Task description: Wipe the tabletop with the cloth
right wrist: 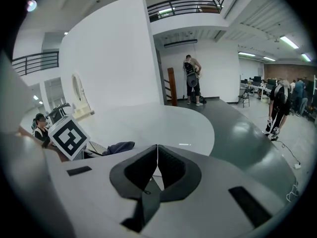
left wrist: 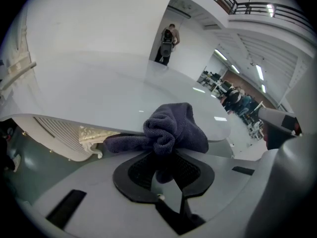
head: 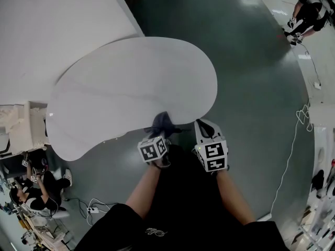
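Note:
A dark grey-blue cloth is bunched at the near edge of the white kidney-shaped tabletop. My left gripper is shut on the cloth, whose folds bulge out above the jaws and hang over the table edge. My right gripper sits just right of it, at the table's near rim, jaws shut with nothing between them. In the right gripper view the cloth shows at the left beside the left gripper's marker cube.
A white wall borders the table at the left. Ornate white furniture stands at its lower left. People sit at the bottom left and one stands at the top right. Cables run over the green floor.

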Demonstrator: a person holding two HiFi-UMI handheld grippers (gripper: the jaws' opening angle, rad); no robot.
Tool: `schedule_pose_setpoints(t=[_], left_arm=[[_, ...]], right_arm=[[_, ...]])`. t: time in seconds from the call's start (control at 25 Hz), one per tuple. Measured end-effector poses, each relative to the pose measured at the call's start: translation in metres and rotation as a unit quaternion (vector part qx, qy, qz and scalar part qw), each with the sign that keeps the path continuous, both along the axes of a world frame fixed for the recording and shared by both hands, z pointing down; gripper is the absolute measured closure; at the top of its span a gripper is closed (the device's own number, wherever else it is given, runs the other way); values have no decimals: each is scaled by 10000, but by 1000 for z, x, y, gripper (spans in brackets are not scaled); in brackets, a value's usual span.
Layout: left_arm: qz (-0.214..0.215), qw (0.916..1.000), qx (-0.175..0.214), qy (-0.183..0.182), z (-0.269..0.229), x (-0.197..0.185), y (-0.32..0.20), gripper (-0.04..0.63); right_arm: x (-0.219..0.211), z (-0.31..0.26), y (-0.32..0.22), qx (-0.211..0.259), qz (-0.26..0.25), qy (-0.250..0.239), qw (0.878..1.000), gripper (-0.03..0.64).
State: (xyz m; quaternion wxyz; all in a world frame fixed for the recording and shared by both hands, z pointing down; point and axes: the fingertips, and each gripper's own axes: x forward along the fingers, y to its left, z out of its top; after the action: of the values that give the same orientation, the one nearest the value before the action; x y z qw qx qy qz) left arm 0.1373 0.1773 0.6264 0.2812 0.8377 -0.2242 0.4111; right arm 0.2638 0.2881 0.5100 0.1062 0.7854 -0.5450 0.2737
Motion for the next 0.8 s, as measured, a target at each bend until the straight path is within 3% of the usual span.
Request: schedule_pose_setpoints(t=[0.36,0.52,0.8], left_arm=[[38,9997,-202,-140,2,32,41,522],[-321,9992,-119,-211,5,46,59,522],[-957,9953,-55,-163,4,55,69,522]], right_arm=[[42,-4,5,25,-199,106,9997,606],[66,5,9,-46,-618,231,9978,606],[80,18,-13,-114,-1533,45,9881,606]])
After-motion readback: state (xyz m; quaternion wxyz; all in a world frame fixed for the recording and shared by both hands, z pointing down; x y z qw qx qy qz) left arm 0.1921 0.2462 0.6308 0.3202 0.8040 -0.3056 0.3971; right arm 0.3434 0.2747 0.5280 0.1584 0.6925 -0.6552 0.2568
